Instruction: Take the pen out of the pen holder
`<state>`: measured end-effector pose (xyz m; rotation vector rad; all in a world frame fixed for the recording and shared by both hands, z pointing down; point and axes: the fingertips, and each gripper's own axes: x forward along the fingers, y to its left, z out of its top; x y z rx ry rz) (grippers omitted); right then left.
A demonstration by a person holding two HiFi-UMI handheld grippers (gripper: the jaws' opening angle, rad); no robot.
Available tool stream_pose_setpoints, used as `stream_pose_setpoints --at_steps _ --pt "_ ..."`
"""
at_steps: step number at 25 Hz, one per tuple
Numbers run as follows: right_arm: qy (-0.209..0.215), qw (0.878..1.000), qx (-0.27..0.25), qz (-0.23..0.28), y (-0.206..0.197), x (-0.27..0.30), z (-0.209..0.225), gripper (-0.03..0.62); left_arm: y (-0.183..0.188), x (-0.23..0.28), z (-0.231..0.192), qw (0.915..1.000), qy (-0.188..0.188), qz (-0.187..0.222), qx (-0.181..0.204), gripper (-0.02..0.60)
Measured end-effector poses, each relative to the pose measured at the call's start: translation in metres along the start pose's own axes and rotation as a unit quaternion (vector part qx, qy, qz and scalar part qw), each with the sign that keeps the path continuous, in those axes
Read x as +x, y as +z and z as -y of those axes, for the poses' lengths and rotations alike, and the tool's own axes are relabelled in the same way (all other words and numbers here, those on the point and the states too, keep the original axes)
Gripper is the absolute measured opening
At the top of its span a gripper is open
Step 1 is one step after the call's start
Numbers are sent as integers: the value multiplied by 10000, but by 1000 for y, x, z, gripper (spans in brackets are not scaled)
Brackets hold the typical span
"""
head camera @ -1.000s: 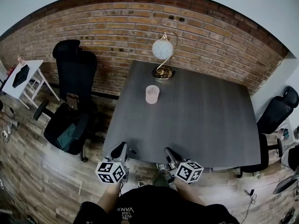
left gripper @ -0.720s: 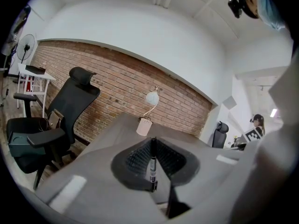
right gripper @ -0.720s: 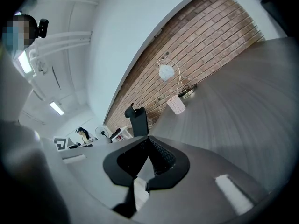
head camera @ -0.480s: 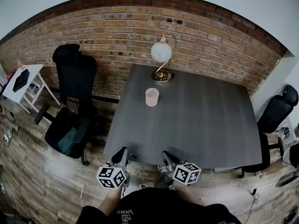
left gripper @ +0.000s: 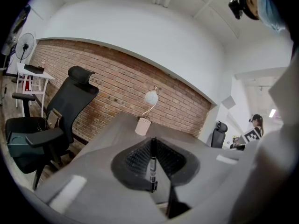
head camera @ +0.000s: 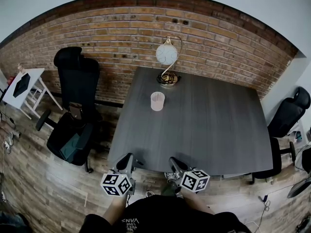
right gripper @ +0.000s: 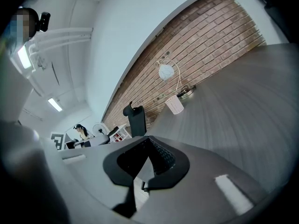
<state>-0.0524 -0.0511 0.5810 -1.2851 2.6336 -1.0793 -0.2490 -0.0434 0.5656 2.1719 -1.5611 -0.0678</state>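
Jaws of the left gripper (left gripper: 153,140) clamp the pen (left gripper: 152,166); the right gripper (right gripper: 147,141) is closed and empty, with the pen holder (head camera: 157,101) well ahead of both.

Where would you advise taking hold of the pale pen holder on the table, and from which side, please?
Grip the pen holder across its round body, probably around mid-height, coming in level from the near edge of the table. It stands upright with bare tabletop in front, while the lamp stands just behind it, crowding the far side.

Left tool (head camera: 127,158), right tool (head camera: 174,161) sit slightly lower in head view; lamp (head camera: 166,54), cup (head camera: 157,101) drifted down too (whole view tipped a touch).
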Motion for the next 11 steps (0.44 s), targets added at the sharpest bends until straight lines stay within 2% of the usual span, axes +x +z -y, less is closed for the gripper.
stream_pose_setpoints --at_steps 11 --pt "-2 10000 -15 -6 4 1 4 0 -2 8 4 10000 -13 -77 41 81"
